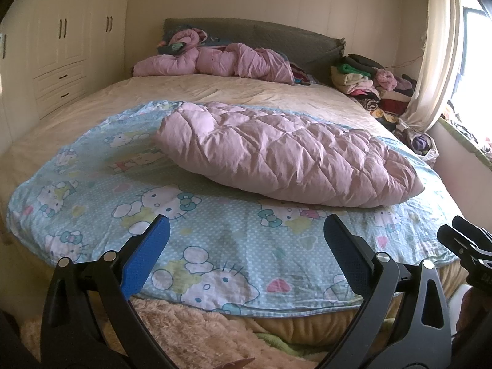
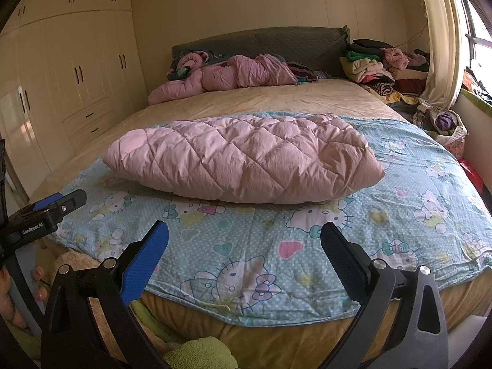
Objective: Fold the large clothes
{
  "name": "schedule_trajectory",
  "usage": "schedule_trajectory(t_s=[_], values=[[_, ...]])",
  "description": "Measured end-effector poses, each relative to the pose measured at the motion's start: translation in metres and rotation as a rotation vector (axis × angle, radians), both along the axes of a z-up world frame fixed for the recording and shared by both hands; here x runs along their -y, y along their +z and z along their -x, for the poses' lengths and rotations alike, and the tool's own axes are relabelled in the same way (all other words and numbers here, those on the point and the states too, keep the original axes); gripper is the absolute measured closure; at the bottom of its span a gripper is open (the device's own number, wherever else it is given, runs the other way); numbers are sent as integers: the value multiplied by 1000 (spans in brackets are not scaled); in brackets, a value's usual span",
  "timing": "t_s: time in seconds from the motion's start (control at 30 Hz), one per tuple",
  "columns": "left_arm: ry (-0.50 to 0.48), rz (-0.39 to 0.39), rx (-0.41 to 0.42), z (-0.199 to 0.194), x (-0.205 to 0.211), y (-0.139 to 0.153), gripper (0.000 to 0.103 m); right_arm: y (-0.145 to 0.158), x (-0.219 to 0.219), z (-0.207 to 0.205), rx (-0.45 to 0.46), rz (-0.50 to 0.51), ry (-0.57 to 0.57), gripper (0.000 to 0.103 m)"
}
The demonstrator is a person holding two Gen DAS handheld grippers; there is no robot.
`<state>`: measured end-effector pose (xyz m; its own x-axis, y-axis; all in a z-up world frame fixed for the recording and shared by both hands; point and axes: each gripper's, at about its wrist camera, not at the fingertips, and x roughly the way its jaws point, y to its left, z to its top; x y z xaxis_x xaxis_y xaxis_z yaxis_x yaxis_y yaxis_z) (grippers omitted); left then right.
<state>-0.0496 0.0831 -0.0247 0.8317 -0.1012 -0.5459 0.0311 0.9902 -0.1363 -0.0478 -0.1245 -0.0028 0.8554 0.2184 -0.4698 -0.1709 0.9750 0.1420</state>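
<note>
A pink quilted garment or quilt [image 1: 286, 156] [image 2: 246, 160] lies folded into a puffy bundle on a light blue cartoon-cat sheet [image 1: 215, 246] [image 2: 261, 255] spread over the foot of the bed. My left gripper [image 1: 246, 230] is open near the bed's foot edge, well short of the pink bundle, holding nothing. My right gripper [image 2: 244, 236] is open too, above the same edge, empty. The right gripper's body shows at the right edge of the left wrist view, and the left gripper's body at the left edge of the right wrist view.
A crumpled pink duvet [image 1: 215, 58] [image 2: 224, 77] lies by the grey headboard [image 2: 261, 43]. Stacked clothes [image 1: 369, 86] [image 2: 378, 67] fill the far right corner beside a curtain [image 1: 436, 46]. Cream wardrobes [image 2: 77, 77] line the left wall. A fuzzy beige blanket [image 1: 190, 332] hangs below the sheet.
</note>
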Motion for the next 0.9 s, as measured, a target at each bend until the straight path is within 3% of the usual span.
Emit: schedule_trajectory(t_s=[0.27,0.43,0.53,0.67,0.77,0.9], values=[[6,2,-11,0,-8,-3,9,-1,2,1,0,2,-20,4],[46,21,-30,2,-33,-4,9,-4,31,2,-2,-19,-136,4],[88,25,-44,-4,-57,-6,9,-13,72,5,-24,-43,-286,4],[213,-5,-54,-22,-110,-4,9,-43,160,24,-89,-66,-583,4],[389,-18,-60,-45,-196,-5,9,-80,243,53,-197,-72,-868,4],[628,-67,-123,-85,-308,-20,9,-136,350,120,-372,-175,-1218,4]])
